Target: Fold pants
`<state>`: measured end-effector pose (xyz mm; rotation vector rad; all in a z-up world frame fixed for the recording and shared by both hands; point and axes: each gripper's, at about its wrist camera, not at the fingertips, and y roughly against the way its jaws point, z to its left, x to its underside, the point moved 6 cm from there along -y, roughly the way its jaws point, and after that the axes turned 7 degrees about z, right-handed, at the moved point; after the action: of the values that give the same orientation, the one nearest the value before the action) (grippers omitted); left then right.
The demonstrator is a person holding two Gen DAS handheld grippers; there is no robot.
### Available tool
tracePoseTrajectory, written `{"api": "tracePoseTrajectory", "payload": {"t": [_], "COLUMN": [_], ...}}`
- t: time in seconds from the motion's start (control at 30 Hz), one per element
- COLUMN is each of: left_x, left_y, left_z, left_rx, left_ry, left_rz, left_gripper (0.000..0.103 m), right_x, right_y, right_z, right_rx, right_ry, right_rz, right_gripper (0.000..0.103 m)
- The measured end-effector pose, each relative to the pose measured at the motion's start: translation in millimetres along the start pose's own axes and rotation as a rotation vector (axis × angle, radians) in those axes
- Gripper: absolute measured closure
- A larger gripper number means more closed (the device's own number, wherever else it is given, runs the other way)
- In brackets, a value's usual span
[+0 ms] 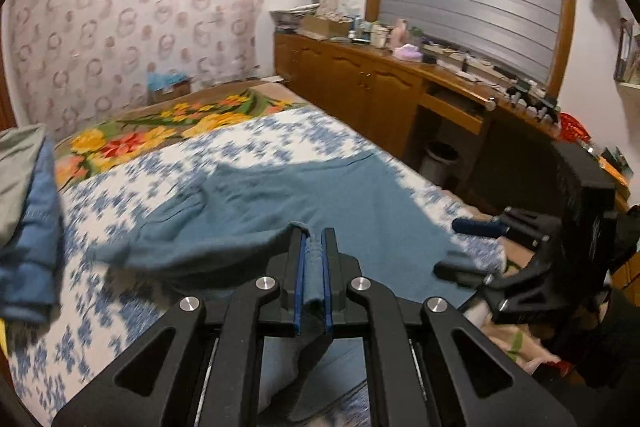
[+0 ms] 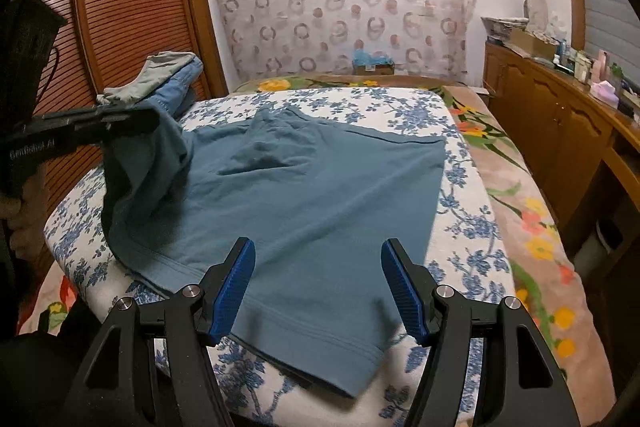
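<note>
Teal pants [image 2: 304, 195] lie spread on a blue-flowered white sheet [image 2: 472, 219] on the bed. My left gripper [image 1: 314, 239] is shut on a fold of the teal pants [image 1: 280, 203], its blue pads pinching the cloth. In the right wrist view that left gripper [image 2: 136, 121] holds the pants' left part lifted off the bed at the left, cloth draping down from it. My right gripper [image 2: 318, 263] hovers open just above the pants' near hem, nothing between its blue pads [image 2: 236, 287]. The right gripper [image 1: 468, 247] also shows at the right of the left wrist view.
Other clothes, grey and denim [image 2: 172, 79], are piled at the bed's far left by a wooden slatted wardrobe [image 2: 120, 7]. A wooden sideboard [image 2: 560, 123] with clutter runs along the right. A small box [image 2: 372, 65] sits at the bed's head. A flowered blanket [image 2: 532, 235] lies under the sheet.
</note>
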<state>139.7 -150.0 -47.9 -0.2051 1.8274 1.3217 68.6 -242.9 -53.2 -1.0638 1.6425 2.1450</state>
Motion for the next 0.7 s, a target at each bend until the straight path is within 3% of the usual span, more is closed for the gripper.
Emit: {"api": "tracePoseTrajectory", "payload": {"t": [0.3,0.4,0.47,0.57,0.7], "left_x": [-15.9,-14.3,-12.9,-9.5,-2.9], "left_y": [1.2,0.5,2.4,9.1,14.3], "left_z": [-25.9,-21.3,-17.6,-9.9,1.3], "left_rx": [0.005,-0.019,-0.038,-0.043,-0.064], "left_ry": [-0.029,-0.017,-0.008,0.012,0.038], "left_rz": [-0.019,-0.017,-0.023,-0.049,-0.059], "left_gripper": [0.093,0.077,0.05,0.036,0.034], "right_x": [6.2,7.2,7.2,5.7,4.6], "right_y": [2.0,0.7,2.1,2.1,1.7], "right_z": [3.5,6.2,3.0,3.7,1.8], "right_rx": [0.017,0.015,0.014,0.013,0.008], "right_ry": [-0.019,-0.025,-0.027,-0.031,-0.033], "right_rz": [-0.009,-0.007,-0.008,-0.01,-0.012], "right_gripper": [0.035,0.035,0.035,0.035,0.036]}}
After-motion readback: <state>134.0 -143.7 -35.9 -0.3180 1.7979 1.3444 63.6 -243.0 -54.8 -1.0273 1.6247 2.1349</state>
